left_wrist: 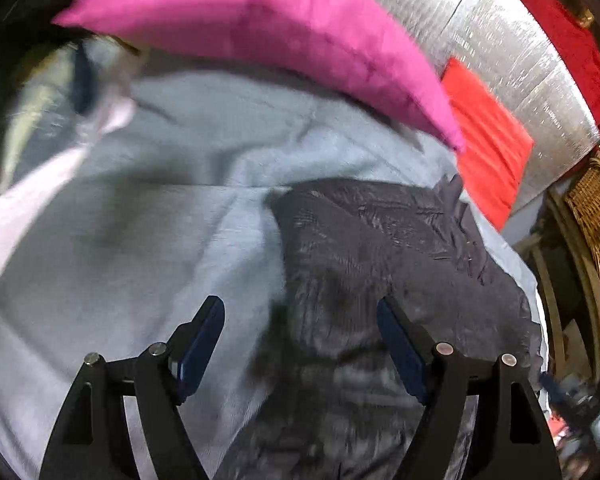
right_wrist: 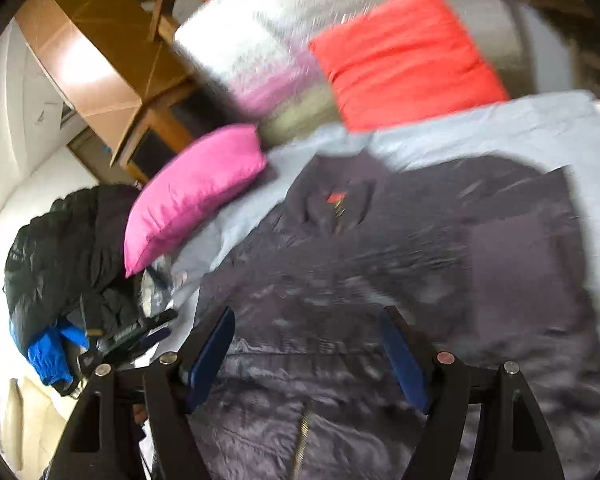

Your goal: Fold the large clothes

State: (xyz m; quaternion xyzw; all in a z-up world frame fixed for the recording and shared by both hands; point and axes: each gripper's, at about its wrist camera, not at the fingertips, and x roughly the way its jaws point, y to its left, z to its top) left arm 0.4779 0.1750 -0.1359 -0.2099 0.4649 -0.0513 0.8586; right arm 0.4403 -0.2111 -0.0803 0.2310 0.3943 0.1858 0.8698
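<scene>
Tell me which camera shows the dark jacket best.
The right wrist view: the dark jacket lies spread over the light sheet, with its collar, a small red mark and the zip visible. The left wrist view shows only one blurred part of the jacket, beside the pink cushion.

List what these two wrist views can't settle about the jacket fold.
- Dark jacket: motion blur in both views hides folds and sleeves.
- Jacket's near hem: cut off by the bottom edge, right gripper in front.
- Left wrist: jacket's right side runs behind left gripper.
</scene>
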